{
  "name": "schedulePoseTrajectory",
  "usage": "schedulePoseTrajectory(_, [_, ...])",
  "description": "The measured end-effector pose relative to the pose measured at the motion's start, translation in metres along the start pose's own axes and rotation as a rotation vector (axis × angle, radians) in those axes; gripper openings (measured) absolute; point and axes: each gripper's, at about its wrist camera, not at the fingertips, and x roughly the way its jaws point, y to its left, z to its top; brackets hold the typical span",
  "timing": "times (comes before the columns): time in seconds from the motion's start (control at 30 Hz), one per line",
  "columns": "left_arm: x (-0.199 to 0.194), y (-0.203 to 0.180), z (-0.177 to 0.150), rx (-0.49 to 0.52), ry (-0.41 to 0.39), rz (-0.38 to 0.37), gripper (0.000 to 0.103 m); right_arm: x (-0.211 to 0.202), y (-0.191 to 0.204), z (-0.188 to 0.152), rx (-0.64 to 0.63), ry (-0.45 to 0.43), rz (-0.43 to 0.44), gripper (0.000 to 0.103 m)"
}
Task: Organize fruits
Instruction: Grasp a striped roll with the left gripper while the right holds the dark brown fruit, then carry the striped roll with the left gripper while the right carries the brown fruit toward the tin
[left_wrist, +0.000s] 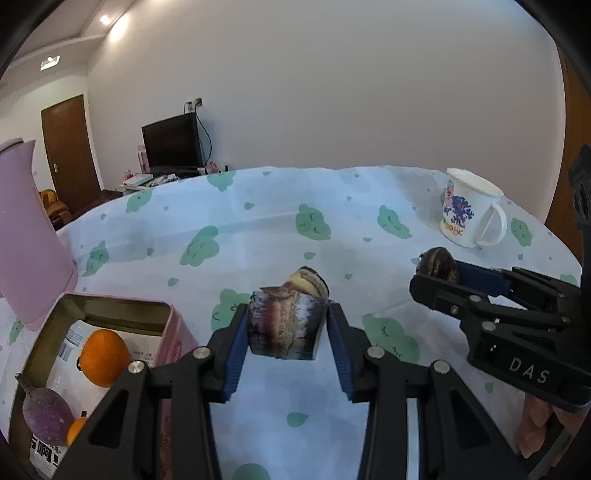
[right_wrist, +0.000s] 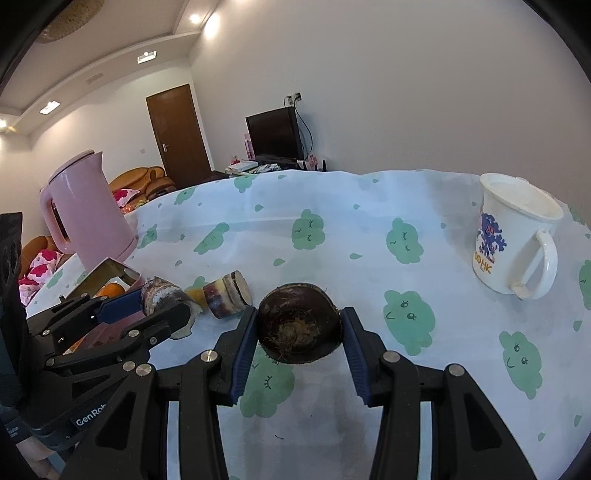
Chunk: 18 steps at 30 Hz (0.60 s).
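Note:
My left gripper (left_wrist: 287, 326) is shut on a short purple-brown piece of sugarcane (left_wrist: 284, 314), held just right of the open tin box (left_wrist: 110, 301). A second sugarcane piece (right_wrist: 227, 293) lies on the tablecloth right behind it. In the box are an orange (left_wrist: 103, 356), a purple round fruit (left_wrist: 46, 411) and part of another orange (left_wrist: 75, 430). My right gripper (right_wrist: 299, 326) is shut on a dark brown round water chestnut (right_wrist: 299, 317) over the cloth. In the left wrist view the right gripper (left_wrist: 437, 276) sits to the right with the chestnut (left_wrist: 437, 258) in it.
A pink kettle (right_wrist: 88, 218) stands at the table's left, behind the box. A white printed mug (right_wrist: 513, 236) stands at the far right. The round table wears a pale cloth with green cloud prints (right_wrist: 406, 240). A thumb (left_wrist: 535, 424) shows behind the right gripper.

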Motion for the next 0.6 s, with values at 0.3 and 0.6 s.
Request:
schedulePoseTrajectory(0.3, [-0.007, -0.002, -0.001, 0.007, -0.037, 0.017, 0.043, -0.006, 0.004, 0.0, -0.019, -0.033, 0.007, 0.047])
schedulePoseTrajectory(0.6, [-0.013, -0.002, -0.003, 0.004, -0.074, 0.025, 0.043, -0.012, 0.006, -0.001, -0.037, -0.061, 0.009, 0.047])
